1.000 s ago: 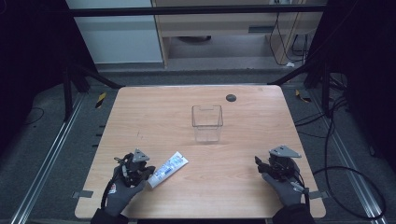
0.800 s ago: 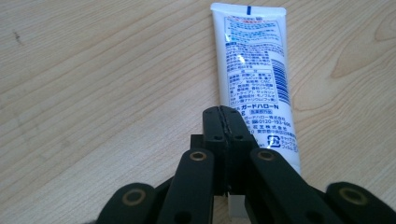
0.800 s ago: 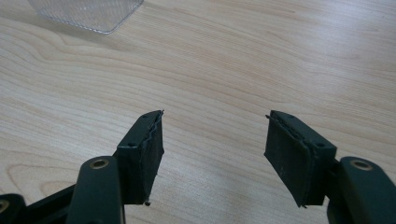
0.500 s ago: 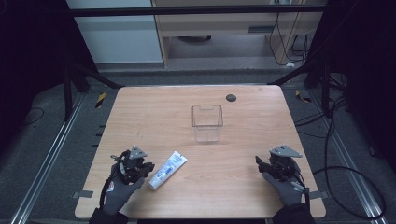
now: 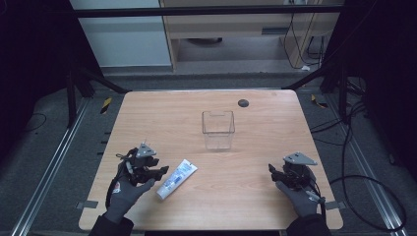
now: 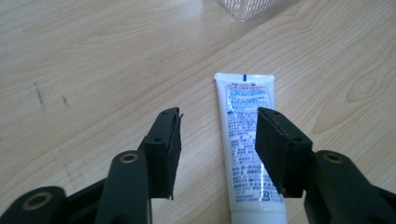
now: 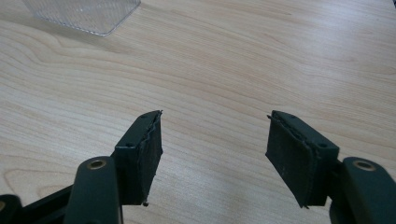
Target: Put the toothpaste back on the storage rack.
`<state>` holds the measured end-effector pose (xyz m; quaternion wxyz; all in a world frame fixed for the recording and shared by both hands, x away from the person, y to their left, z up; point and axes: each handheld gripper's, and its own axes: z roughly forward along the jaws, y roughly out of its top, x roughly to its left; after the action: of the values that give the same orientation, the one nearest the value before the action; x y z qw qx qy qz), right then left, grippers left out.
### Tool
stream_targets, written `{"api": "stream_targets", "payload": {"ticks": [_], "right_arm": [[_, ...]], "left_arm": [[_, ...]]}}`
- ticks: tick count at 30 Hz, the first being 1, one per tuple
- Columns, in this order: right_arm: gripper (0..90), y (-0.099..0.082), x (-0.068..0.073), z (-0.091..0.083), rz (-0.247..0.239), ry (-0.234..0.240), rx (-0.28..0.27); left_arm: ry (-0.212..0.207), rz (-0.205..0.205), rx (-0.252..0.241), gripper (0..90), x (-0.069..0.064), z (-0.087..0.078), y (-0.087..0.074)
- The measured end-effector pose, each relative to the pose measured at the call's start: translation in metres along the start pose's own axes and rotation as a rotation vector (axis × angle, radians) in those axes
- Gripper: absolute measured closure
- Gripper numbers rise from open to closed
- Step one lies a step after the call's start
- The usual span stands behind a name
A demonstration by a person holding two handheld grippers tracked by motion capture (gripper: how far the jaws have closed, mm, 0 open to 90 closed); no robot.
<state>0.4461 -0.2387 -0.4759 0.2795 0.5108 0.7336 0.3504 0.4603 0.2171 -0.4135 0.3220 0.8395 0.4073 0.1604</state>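
A white toothpaste tube with blue print lies flat on the wooden table, at the front left. My left gripper hovers just over the tube's near end. In the left gripper view its jaws have just been opening and stand apart; the tube lies on the wood beneath them, nearer the right jaw, with no pad pressing on it. At the front right my right gripper rests low over bare wood, open, with nothing between the jaws.
A clear square plastic container stands upright at the table's middle, and its base shows in the left gripper view and the right gripper view. A small black disc lies near the far edge.
The left gripper's jaws have opened off the tube's near end and the hand has lifted a little. The tube stays where it lay. The right gripper has kept still.
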Motion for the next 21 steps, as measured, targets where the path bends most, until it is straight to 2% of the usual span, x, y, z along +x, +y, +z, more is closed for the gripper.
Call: {"api": "stream_targets", "payload": {"ticks": [3,4,7,11,12,13,21], "right_arm": [[35.4,0.000,-0.001,-0.001,-0.004,-0.004,-0.003],[35.5,0.000,-0.001,-0.001,0.000,-0.002,-0.004],[35.5,0.000,-0.002,-0.001,0.001,-0.002,-0.002],[35.5,0.000,-0.002,-0.001,0.004,-0.001,0.000],[35.4,0.000,-0.002,-0.001,0.001,0.000,0.000],[35.4,0.000,-0.002,-0.001,0.001,0.000,0.000],[35.3,0.000,-0.002,0.000,-0.002,0.002,0.005]], "left_arm": [[-0.012,0.009,0.007,45.8,-0.003,0.002,0.007],[-0.014,0.026,0.016,45.4,-0.006,0.004,0.014],[-0.024,0.041,0.033,43.9,-0.009,0.010,0.021],[-0.034,0.055,0.051,42.8,-0.013,0.016,0.026],[-0.036,0.071,0.070,42.4,-0.015,0.020,0.029],[-0.036,0.071,0.070,41.4,-0.015,0.020,0.029],[-0.036,0.079,0.163,36.4,-0.020,0.047,0.032]]}}
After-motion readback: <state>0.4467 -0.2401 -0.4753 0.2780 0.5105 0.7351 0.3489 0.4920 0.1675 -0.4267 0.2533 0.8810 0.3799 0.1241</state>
